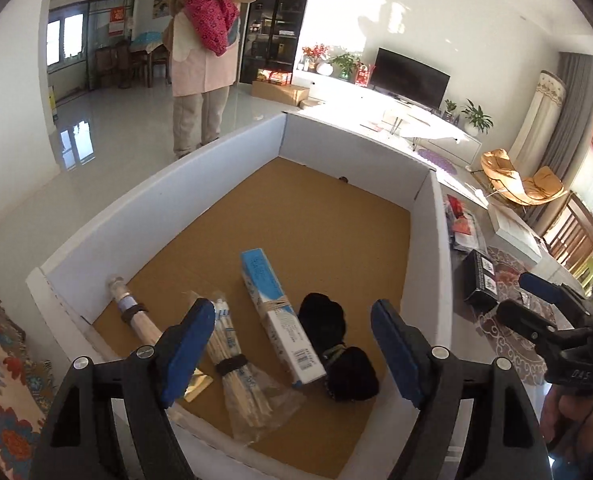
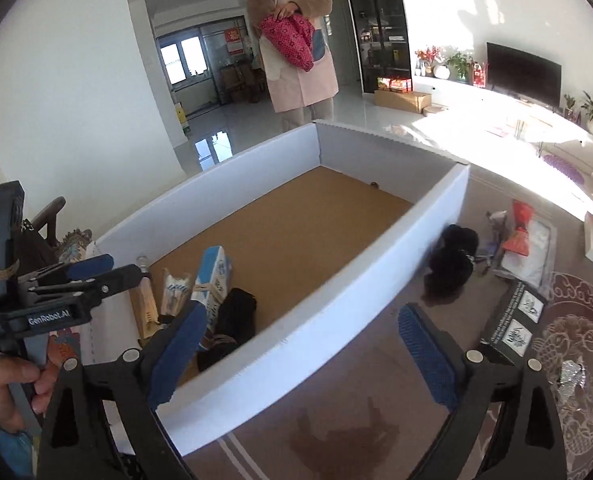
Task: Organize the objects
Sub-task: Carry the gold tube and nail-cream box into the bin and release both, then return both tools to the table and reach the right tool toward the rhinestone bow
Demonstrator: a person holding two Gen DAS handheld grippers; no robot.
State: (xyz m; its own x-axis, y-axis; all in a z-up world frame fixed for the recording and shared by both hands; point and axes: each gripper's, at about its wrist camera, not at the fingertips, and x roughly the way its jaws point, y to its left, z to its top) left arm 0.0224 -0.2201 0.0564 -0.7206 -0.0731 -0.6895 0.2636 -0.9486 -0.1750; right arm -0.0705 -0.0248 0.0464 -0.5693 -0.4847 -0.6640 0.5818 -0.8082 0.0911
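Sorting partly done: the box (image 1: 232,168) is filling at its near end.
Inside it lie a blue carton (image 1: 276,312), chopstick packs (image 1: 232,356) and a black bundle (image 1: 336,344); beyond its right wall wait another black bundle (image 2: 452,260) and a black packet (image 2: 512,320). The far half stays bare. Left gripper (image 1: 292,348) and right gripper (image 2: 300,354) gape wide, empty.

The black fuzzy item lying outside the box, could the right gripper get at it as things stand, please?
Probably yes: the right gripper is open and empty, and the black fuzzy item lies on bare table beyond it, beside the box wall.
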